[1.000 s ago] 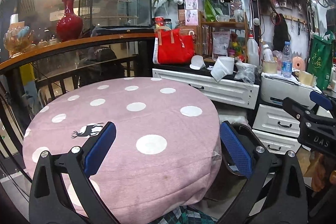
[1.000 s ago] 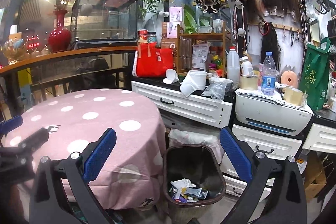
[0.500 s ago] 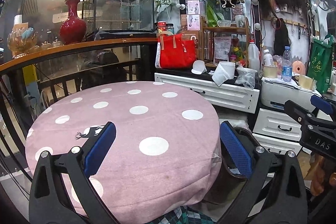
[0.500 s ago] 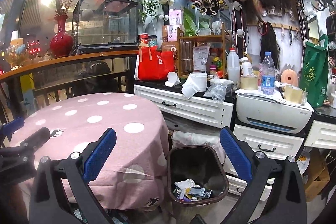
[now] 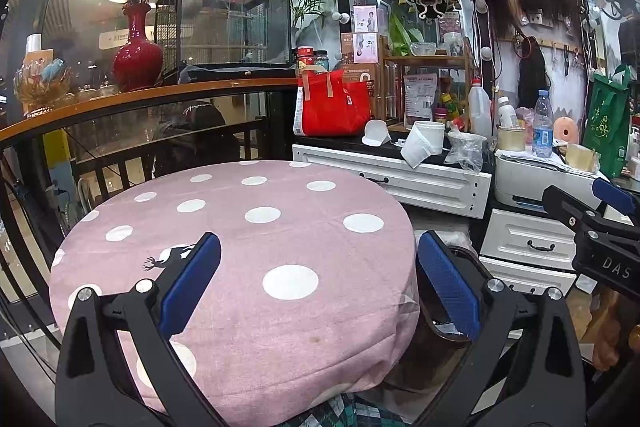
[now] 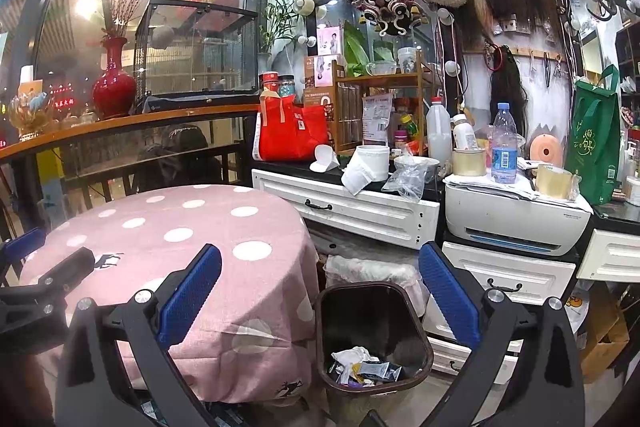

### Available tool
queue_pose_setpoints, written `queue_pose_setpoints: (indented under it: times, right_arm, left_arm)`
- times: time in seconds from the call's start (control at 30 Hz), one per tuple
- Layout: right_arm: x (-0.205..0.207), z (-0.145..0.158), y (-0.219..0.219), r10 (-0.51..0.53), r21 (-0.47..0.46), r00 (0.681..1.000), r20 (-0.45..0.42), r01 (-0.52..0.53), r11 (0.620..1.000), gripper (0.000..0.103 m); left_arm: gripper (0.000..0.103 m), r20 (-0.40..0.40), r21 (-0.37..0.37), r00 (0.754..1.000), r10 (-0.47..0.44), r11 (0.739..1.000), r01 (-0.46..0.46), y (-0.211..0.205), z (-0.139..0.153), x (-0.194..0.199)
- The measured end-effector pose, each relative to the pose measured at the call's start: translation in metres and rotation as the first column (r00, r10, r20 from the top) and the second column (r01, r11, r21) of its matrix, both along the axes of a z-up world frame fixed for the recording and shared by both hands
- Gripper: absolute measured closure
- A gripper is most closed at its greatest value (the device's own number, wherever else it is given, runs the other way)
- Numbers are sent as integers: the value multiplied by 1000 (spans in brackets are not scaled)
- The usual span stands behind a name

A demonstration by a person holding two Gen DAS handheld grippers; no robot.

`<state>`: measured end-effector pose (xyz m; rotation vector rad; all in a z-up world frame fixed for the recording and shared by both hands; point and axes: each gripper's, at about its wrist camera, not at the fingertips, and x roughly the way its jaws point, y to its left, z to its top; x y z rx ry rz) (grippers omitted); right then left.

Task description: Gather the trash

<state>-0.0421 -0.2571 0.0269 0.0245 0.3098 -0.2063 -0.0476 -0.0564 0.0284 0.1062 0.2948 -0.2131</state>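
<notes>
A dark brown trash bin (image 6: 372, 331) stands on the floor to the right of the round table (image 6: 192, 227) with its pink polka-dot cloth. Several crumpled wrappers and papers (image 6: 360, 367) lie in its bottom. My right gripper (image 6: 320, 291) is open and empty, held above and in front of the bin. My left gripper (image 5: 318, 287) is open and empty over the table's near part (image 5: 248, 235). The bin's rim (image 5: 460, 255) shows partly behind its right finger. No trash shows on the tabletop.
A white drawer cabinet (image 6: 360, 211) behind the bin carries a red bag (image 6: 292, 131), paper cups (image 6: 368, 167), a crumpled plastic bag (image 6: 408, 179), bottles and a printer (image 6: 516, 219). A railing with a red vase (image 6: 114, 83) runs behind the table. A cardboard box (image 6: 604, 343) sits at the far right.
Both grippers have drawn back and risen slightly, so the table and bin sit a little lower and farther in view. Both stay open and empty.
</notes>
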Motion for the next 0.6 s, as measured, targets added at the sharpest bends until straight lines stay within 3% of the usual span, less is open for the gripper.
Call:
queue_pose_setpoints:
  times: [0.6]
  right_arm:
    - [0,1,4,13,-3,1000,-13,-13,1000,6]
  left_arm:
    - [6,-7,-13,1000,-4,1000,4,-1,-1,0]
